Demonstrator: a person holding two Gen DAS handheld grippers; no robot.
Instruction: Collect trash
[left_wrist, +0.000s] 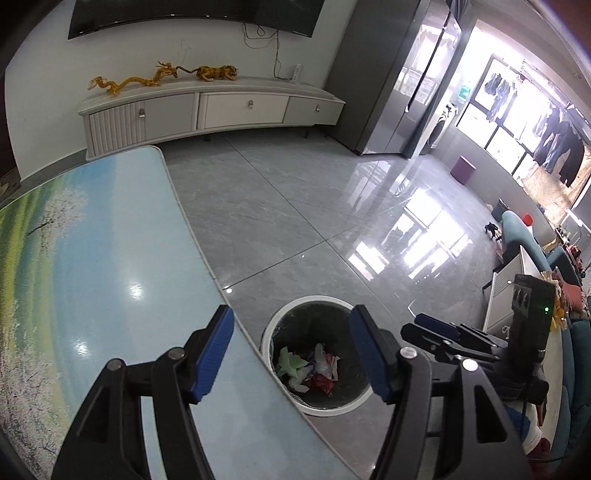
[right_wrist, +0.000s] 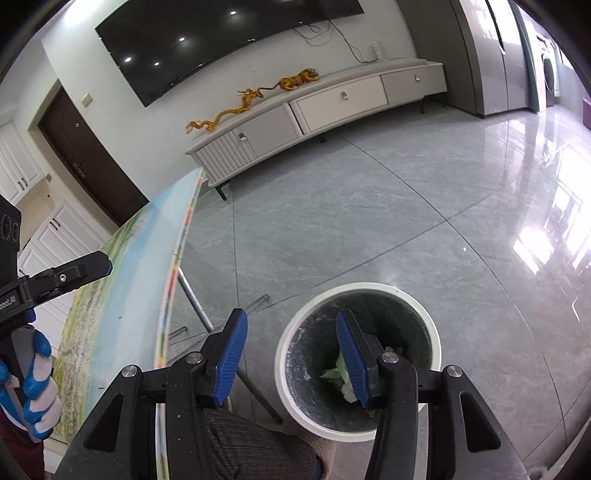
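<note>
A white round trash bin (left_wrist: 271, 334) with a dark liner stands on the floor beside the table. Crumpled trash (left_wrist: 314, 369) in green, white and red lies at its bottom. My left gripper (left_wrist: 291, 356) is open and empty, above the table edge and the bin. My right gripper (right_wrist: 291, 356) is open and empty, just above the bin (right_wrist: 286, 354), with green and white trash (right_wrist: 338, 374) showing below it. The right gripper also shows in the left wrist view (left_wrist: 443, 334). The left gripper shows at the left of the right wrist view (right_wrist: 99, 264), its jaw state unclear there.
A table with a glossy landscape-print top (left_wrist: 92, 277) fills the left; its metal legs (right_wrist: 195, 306) show underneath. A white TV cabinet (left_wrist: 221, 110) and a TV stand at the far wall. Teal sofas (left_wrist: 524, 236) sit at the right.
</note>
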